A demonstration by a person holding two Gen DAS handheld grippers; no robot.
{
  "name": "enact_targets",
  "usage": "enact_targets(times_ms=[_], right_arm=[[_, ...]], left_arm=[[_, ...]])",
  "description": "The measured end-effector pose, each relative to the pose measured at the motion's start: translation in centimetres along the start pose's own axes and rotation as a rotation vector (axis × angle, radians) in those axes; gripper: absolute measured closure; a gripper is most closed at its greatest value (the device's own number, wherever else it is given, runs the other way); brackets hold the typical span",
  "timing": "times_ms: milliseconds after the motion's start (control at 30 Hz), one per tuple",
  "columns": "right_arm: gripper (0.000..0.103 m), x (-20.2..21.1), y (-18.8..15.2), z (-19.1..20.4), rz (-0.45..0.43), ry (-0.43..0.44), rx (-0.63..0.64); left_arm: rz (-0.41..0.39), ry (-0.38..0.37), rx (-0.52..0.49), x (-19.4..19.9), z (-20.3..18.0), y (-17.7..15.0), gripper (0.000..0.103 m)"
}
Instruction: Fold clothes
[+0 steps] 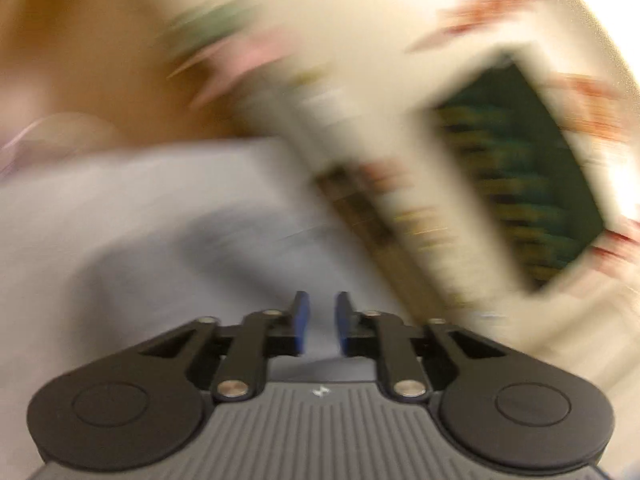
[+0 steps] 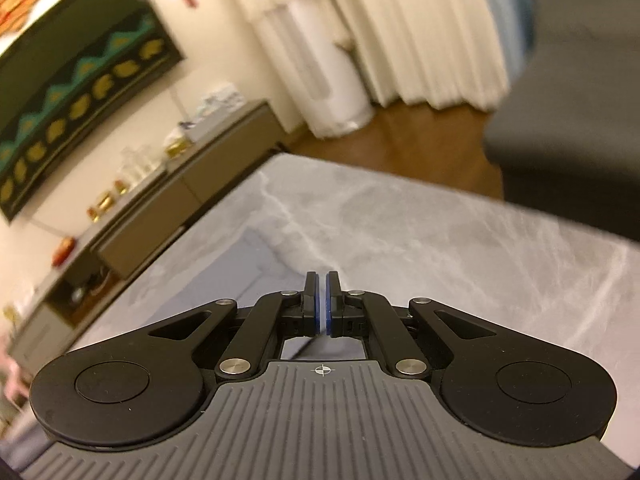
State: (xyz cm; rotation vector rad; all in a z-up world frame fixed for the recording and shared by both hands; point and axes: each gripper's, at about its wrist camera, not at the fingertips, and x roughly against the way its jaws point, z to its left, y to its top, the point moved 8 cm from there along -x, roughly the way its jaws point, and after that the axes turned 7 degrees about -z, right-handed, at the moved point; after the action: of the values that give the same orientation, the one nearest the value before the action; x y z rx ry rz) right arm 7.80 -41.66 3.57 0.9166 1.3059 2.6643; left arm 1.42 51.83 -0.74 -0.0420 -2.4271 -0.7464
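The left wrist view is badly motion-blurred. My left gripper has a narrow gap between its blue pads, with pale lavender cloth spread right below and ahead of it; I cannot tell whether cloth sits between the pads. My right gripper has its pads almost touching, held above a grey marbled table. A pale blue-grey garment lies flat on the table just left of and under the right fingers; a thin edge of it may be pinched, but that is not clear.
A low sideboard with small items runs along the wall at left. A dark framed picture hangs above it. A white cylinder unit and curtains stand at the back. A dark grey sofa is at right.
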Motion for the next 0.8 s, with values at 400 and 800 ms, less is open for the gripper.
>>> enact_targets(times_ms=[400, 800], right_arm=[[0.033, 2.0, -8.3, 6.6, 0.321, 0.285, 0.08], [0.026, 1.3, -8.9, 3.3, 0.326, 0.127, -0.002]], left_arm=[[0.026, 0.17, 0.019, 0.2, 2.8, -1.7, 0.031], [0.028, 0.336, 0.005, -0.8, 3.4, -5.2, 0.029]])
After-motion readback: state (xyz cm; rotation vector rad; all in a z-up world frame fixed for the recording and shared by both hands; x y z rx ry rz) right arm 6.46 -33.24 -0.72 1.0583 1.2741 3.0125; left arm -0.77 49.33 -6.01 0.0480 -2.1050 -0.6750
